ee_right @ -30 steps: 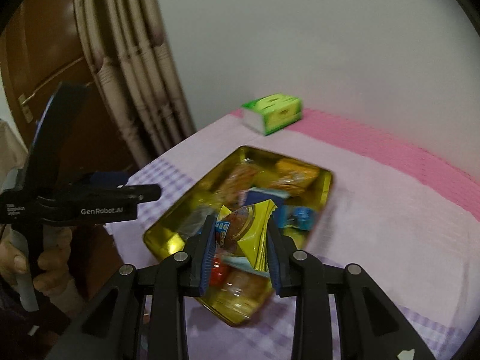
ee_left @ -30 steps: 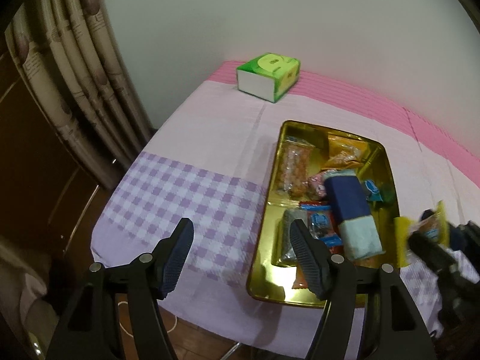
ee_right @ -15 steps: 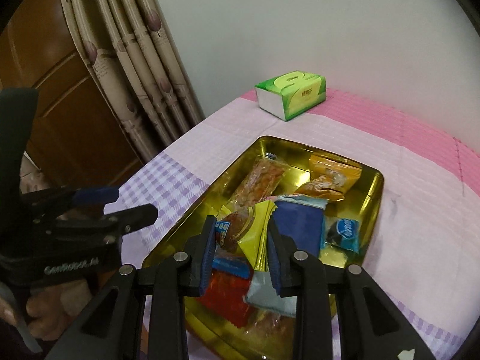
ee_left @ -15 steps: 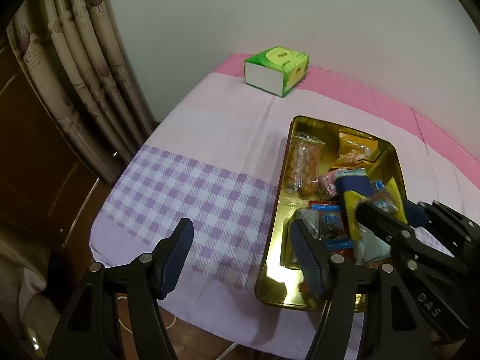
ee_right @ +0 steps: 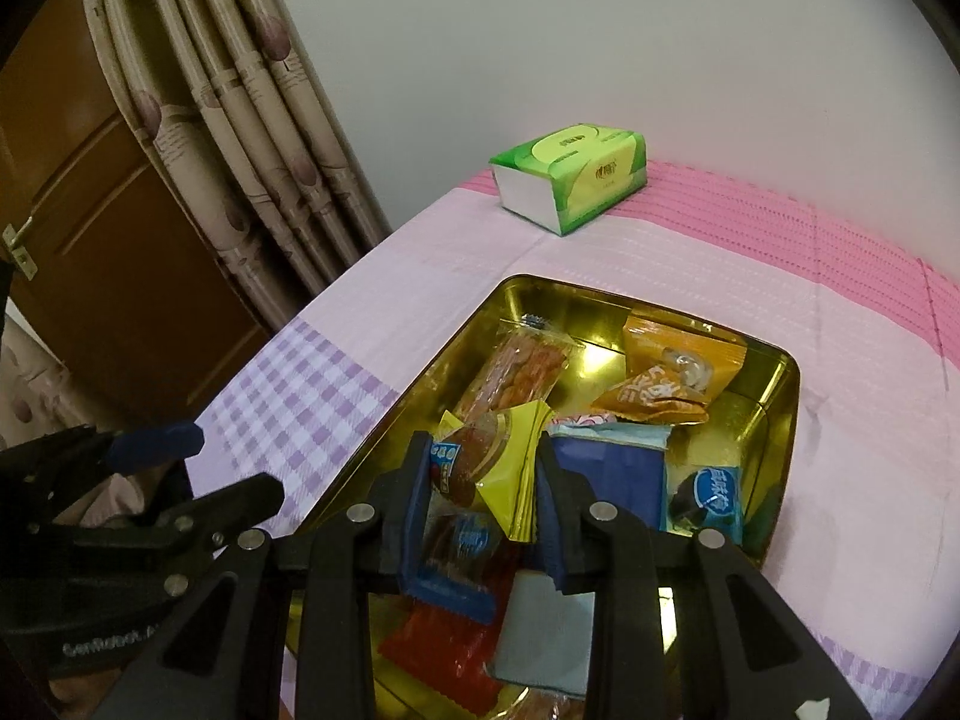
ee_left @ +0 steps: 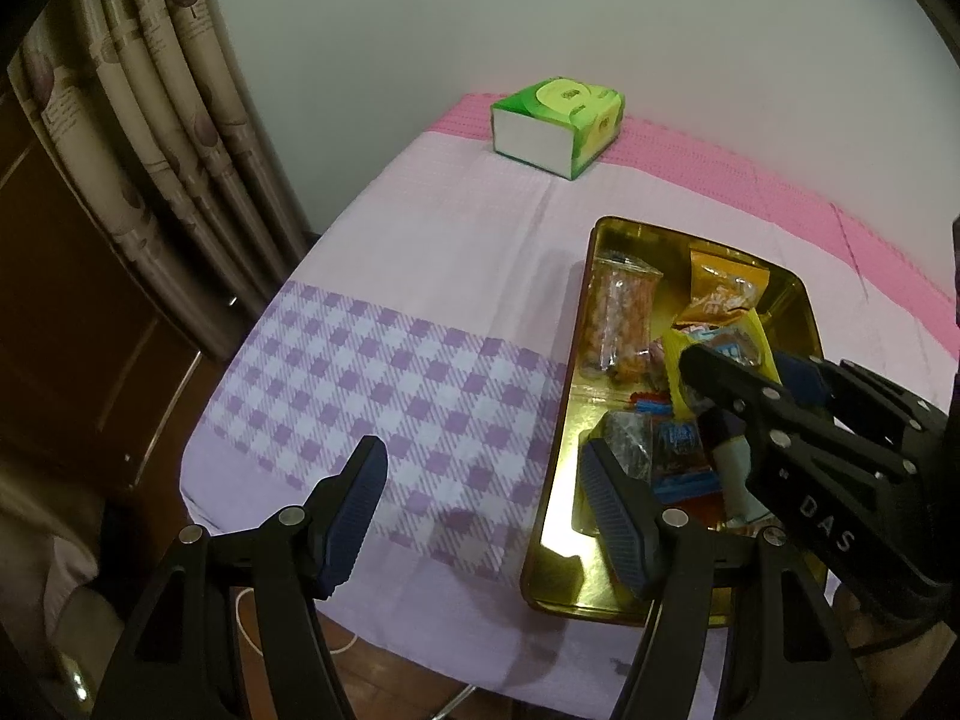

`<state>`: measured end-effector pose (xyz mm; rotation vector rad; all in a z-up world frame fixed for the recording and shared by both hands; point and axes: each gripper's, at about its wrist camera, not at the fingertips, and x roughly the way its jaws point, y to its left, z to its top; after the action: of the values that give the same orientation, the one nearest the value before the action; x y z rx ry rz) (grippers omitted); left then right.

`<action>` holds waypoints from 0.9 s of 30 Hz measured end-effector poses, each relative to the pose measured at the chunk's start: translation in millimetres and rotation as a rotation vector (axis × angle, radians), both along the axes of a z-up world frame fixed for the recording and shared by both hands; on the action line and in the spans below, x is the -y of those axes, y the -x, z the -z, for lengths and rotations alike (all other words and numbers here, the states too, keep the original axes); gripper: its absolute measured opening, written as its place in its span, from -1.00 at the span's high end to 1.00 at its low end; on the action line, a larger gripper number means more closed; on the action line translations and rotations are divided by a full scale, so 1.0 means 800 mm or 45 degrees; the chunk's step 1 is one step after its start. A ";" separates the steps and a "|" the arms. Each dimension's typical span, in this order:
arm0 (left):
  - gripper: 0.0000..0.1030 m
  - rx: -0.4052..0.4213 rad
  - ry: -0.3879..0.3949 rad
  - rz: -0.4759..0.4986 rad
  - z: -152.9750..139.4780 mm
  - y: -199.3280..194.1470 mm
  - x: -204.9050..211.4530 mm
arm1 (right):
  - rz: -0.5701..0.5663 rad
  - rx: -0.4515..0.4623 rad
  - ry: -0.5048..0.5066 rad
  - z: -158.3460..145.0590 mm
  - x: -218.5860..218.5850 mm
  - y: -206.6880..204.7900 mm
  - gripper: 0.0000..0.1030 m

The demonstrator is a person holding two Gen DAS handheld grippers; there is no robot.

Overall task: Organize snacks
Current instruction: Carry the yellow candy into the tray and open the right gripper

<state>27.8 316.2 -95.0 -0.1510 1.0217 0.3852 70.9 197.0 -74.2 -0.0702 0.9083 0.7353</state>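
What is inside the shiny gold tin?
The gold tin holds snack packets: a clear cracker pack, orange bags, a dark blue bar and a red packet. Whatever lies beneath them is covered.

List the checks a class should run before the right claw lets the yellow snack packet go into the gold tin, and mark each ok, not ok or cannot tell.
1. Right claw clamped on the yellow snack packet: ok.
2. Packet positioned over the gold tin, not the tablecloth: ok.
3. Left claw open, holding nothing, hovering at the tin's near left edge: ok.
4. Free landing spot directly below the packet: cannot tell; wrapped snacks lie underneath.
5. Green tissue box standing apart from the tin: ok.
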 end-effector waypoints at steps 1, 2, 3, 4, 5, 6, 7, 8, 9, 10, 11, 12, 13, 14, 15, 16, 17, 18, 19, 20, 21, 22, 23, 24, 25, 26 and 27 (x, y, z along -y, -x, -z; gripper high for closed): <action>-0.31 -0.002 0.001 0.001 0.000 0.000 0.000 | 0.002 -0.001 0.001 0.001 -0.002 -0.001 0.41; -0.31 -0.003 0.001 0.002 0.000 0.000 0.000 | 0.002 -0.001 0.003 0.001 -0.004 -0.002 0.41; -0.31 -0.003 0.001 0.001 0.000 0.000 0.000 | 0.002 -0.001 0.003 0.001 -0.005 -0.003 0.41; -0.31 -0.003 0.002 0.001 0.001 0.000 0.000 | 0.002 0.001 0.006 0.002 -0.006 -0.003 0.41; -0.31 -0.004 0.003 0.001 0.001 0.000 0.000 | 0.004 0.003 0.008 0.002 -0.007 -0.004 0.41; -0.31 -0.005 0.005 0.001 0.001 0.000 -0.001 | 0.007 0.003 0.008 0.002 -0.007 -0.005 0.39; -0.31 -0.006 0.006 0.003 0.001 0.000 0.000 | 0.011 0.002 0.008 0.002 -0.007 -0.006 0.39; -0.31 -0.007 0.008 0.005 0.002 -0.001 0.000 | 0.014 0.001 0.007 0.002 -0.007 -0.006 0.39; -0.31 -0.007 0.008 0.007 0.002 -0.001 0.000 | 0.019 0.000 0.007 0.002 -0.008 -0.008 0.39; -0.31 -0.005 0.005 0.012 0.001 -0.001 0.001 | 0.024 0.003 0.007 0.002 -0.007 -0.009 0.39; -0.31 -0.004 0.000 0.015 0.001 0.000 0.002 | 0.027 0.005 0.007 0.002 -0.007 -0.009 0.38; -0.31 -0.003 -0.007 0.018 0.001 0.000 0.003 | 0.029 0.005 0.005 0.002 -0.007 -0.010 0.37; -0.31 -0.003 -0.015 0.024 0.001 0.000 0.005 | 0.031 0.003 0.004 0.002 -0.008 -0.012 0.37; -0.31 -0.003 -0.019 0.029 0.001 -0.001 0.005 | 0.032 0.004 0.005 0.002 -0.008 -0.012 0.37; -0.31 -0.004 -0.022 0.033 0.001 -0.001 0.006 | 0.034 0.008 0.004 0.001 -0.009 -0.013 0.36; -0.31 -0.006 -0.023 0.036 0.001 -0.001 0.006 | 0.035 0.011 0.002 0.000 -0.009 -0.013 0.37; -0.31 -0.007 -0.024 0.039 0.001 -0.001 0.006 | 0.034 0.017 0.003 -0.001 -0.010 -0.013 0.37; -0.31 -0.008 -0.023 0.039 0.001 -0.001 0.006 | 0.035 0.022 0.003 -0.002 -0.010 -0.013 0.37; -0.31 -0.008 -0.022 0.039 0.000 -0.001 0.006 | 0.034 0.026 0.002 -0.003 -0.011 -0.012 0.37; -0.31 -0.007 -0.022 0.039 0.000 -0.001 0.006 | 0.034 0.029 0.000 -0.004 -0.010 -0.012 0.37; -0.31 -0.006 -0.021 0.040 0.000 -0.001 0.006 | 0.035 0.035 -0.002 -0.006 -0.010 -0.011 0.37; -0.31 -0.006 -0.020 0.039 0.000 -0.001 0.006 | 0.037 0.043 -0.006 -0.009 -0.009 -0.009 0.37; -0.31 -0.004 -0.018 0.039 0.000 -0.001 0.006 | 0.039 0.050 -0.008 -0.011 -0.008 -0.008 0.36; -0.31 0.000 -0.016 0.039 -0.001 -0.001 0.006 | 0.042 0.061 -0.009 -0.014 -0.007 -0.006 0.36; -0.31 0.003 -0.016 0.038 -0.001 -0.001 0.006 | 0.045 0.073 -0.011 -0.018 -0.006 -0.003 0.35; -0.31 0.004 -0.016 0.038 -0.002 -0.001 0.005 | 0.048 0.088 -0.013 -0.021 -0.004 0.000 0.34; -0.31 0.006 -0.015 0.037 -0.002 -0.001 0.005 | 0.050 0.100 -0.013 -0.025 -0.002 0.003 0.30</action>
<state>28.7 312.6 -93.4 -0.1259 1.0160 0.3643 68.2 199.0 -54.4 -0.0713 0.8284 0.6959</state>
